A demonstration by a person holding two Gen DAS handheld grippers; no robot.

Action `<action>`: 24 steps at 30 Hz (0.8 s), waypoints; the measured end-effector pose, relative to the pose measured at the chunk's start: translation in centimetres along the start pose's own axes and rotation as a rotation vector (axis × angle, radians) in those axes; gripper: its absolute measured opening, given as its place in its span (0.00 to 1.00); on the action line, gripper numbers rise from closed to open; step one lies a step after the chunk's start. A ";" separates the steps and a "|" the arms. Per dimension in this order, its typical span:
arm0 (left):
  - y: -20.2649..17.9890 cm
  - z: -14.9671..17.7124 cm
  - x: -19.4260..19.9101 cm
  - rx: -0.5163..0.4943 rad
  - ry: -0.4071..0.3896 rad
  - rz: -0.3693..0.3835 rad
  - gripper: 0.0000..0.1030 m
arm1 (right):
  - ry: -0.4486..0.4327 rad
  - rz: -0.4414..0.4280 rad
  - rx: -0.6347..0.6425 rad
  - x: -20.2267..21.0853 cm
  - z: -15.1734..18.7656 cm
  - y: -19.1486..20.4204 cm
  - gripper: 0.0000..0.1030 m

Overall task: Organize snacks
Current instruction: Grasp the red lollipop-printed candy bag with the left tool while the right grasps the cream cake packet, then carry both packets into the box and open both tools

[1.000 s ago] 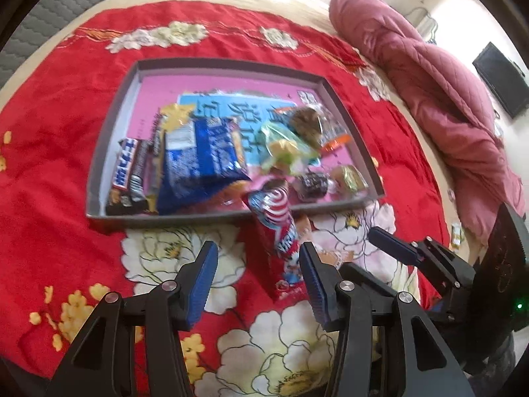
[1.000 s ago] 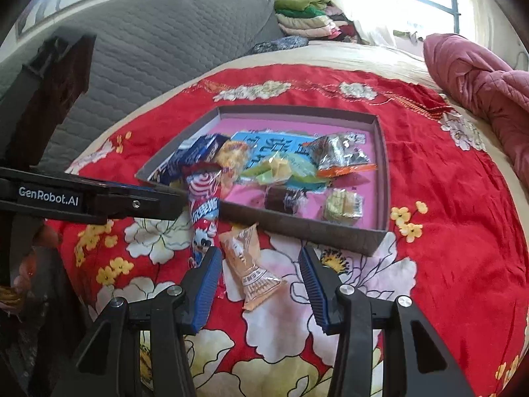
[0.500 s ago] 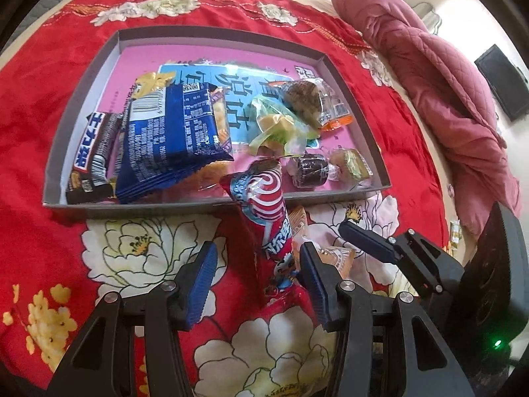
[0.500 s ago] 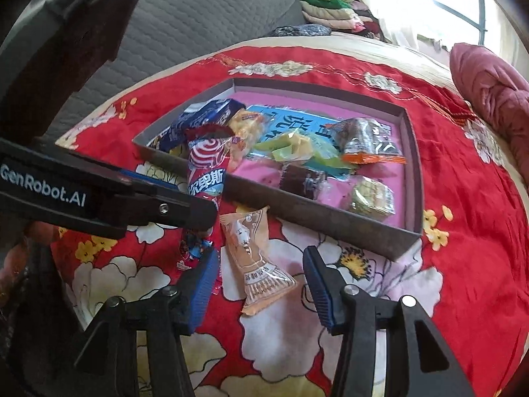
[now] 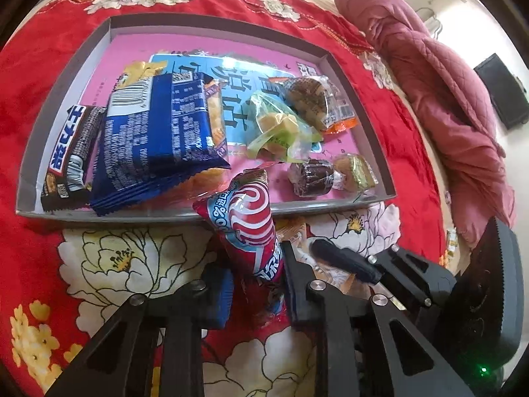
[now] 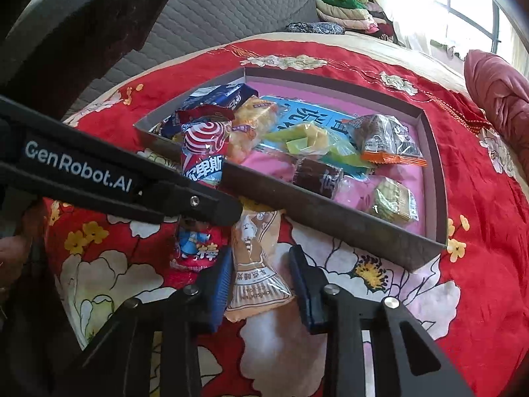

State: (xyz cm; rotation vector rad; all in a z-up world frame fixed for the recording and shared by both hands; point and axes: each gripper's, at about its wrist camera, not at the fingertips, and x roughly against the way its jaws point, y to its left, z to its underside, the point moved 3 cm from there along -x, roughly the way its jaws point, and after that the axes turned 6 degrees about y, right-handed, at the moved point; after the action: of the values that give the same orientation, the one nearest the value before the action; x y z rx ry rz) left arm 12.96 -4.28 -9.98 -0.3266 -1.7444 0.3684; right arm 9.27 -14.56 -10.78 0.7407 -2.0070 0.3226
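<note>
A red packet with a white swirl [image 5: 248,218] leans over the front wall of the grey tray [image 5: 132,216], its lower end on the red flowered bedspread. My left gripper [image 5: 256,284] has its blue pads against both sides of that lower end, jaws closing. A beige clear-wrapped snack [image 6: 254,264] lies flat on the bedspread in front of the tray [image 6: 330,218]. My right gripper [image 6: 261,284] is shut on its near end. The left gripper's finger [image 6: 198,205] crosses over the red packet [image 6: 205,145] in the right wrist view.
The tray holds a blue packet [image 5: 158,145], a black bar [image 5: 69,155], a green-wrapped snack [image 5: 277,129] and several small cakes. A pink quilt [image 5: 446,99] lies to the right. A grey padded headboard [image 6: 231,10] and folded clothes [image 6: 344,6] stand behind.
Both grippers sank towards the bedspread. The left jaws narrowed around the red swirl packet and the right jaws narrowed around the beige snack.
</note>
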 end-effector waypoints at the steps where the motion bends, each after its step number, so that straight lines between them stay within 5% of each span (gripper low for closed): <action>1: 0.0 0.1 0.2 -0.001 -0.005 0.002 0.25 | -0.002 -0.003 -0.004 0.1 0.1 0.0 0.30; 9: -1.0 -0.1 4.2 -0.044 -0.097 -0.008 0.25 | -0.094 -0.074 -0.094 3.1 -0.4 -1.1 0.30; 16: -1.7 -2.5 7.0 -0.059 -0.185 -0.019 0.25 | -0.232 -0.055 -0.184 5.8 -1.6 -3.3 0.30; 24: -1.8 -5.3 6.9 -0.046 -0.220 -0.046 0.25 | -0.273 -0.031 -0.301 5.7 -2.6 -6.7 0.30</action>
State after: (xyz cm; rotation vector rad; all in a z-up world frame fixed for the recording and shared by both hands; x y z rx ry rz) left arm 16.76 -2.66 -2.07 -0.2863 -1.9749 0.3414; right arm 13.04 -20.63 -4.99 0.6485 -2.2316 -0.1055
